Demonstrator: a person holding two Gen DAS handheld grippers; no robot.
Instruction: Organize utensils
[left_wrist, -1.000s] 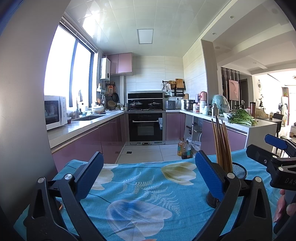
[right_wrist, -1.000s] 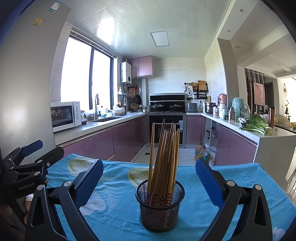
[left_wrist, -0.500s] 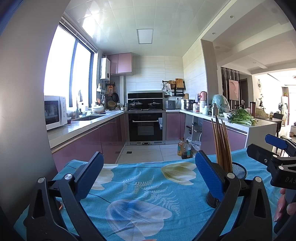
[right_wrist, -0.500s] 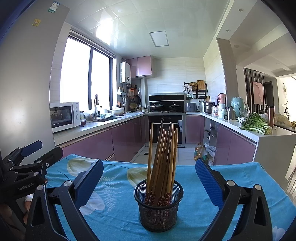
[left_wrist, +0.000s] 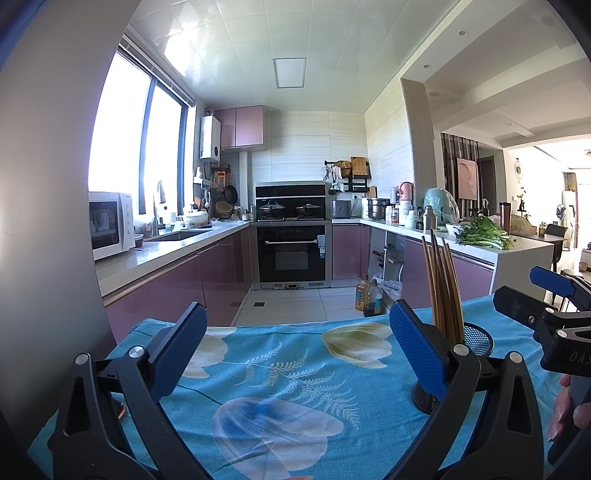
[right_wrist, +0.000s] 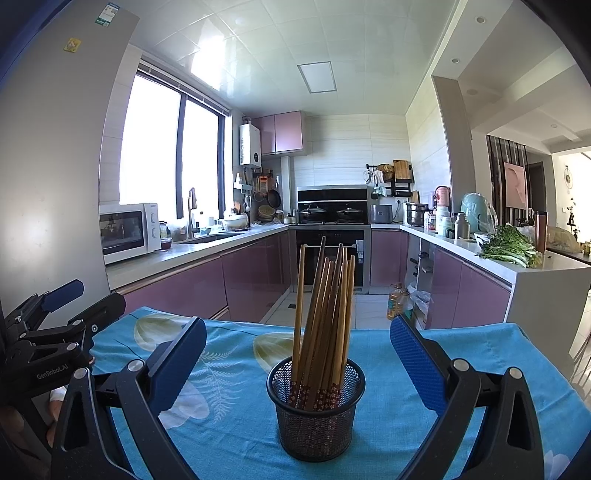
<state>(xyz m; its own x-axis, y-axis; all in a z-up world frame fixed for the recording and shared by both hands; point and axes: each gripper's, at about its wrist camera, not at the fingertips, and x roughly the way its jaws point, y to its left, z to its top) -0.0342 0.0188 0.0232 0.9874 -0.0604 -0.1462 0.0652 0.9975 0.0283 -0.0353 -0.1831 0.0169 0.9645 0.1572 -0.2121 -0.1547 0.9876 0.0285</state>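
Note:
A black mesh holder (right_wrist: 316, 410) stands upright on the blue flowered tablecloth (right_wrist: 399, 424). Several wooden chopsticks (right_wrist: 325, 314) stand in it, leaning slightly. My right gripper (right_wrist: 297, 363) is open and empty, its jaws wide apart on either side of the holder, just behind it. My left gripper (left_wrist: 293, 350) is open and empty over bare cloth (left_wrist: 280, 373). In the left wrist view the holder (left_wrist: 476, 341) and chopsticks (left_wrist: 443, 284) show partly behind the right finger. The right gripper (left_wrist: 546, 299) shows at the far right edge there, and the left gripper (right_wrist: 70, 306) at the left edge of the right wrist view.
The table's far edge (right_wrist: 332, 326) drops to the kitchen floor. Beyond are purple cabinets, an oven (left_wrist: 291, 254), a microwave (right_wrist: 125, 230) on the left counter, greens (right_wrist: 509, 249) on the right counter, and oil bottles (left_wrist: 369, 297) on the floor. A grey fridge wall (right_wrist: 48, 166) is at left.
The holder with chopsticks sits slightly further left in the right wrist view than a second ago. The left gripper has barely moved.

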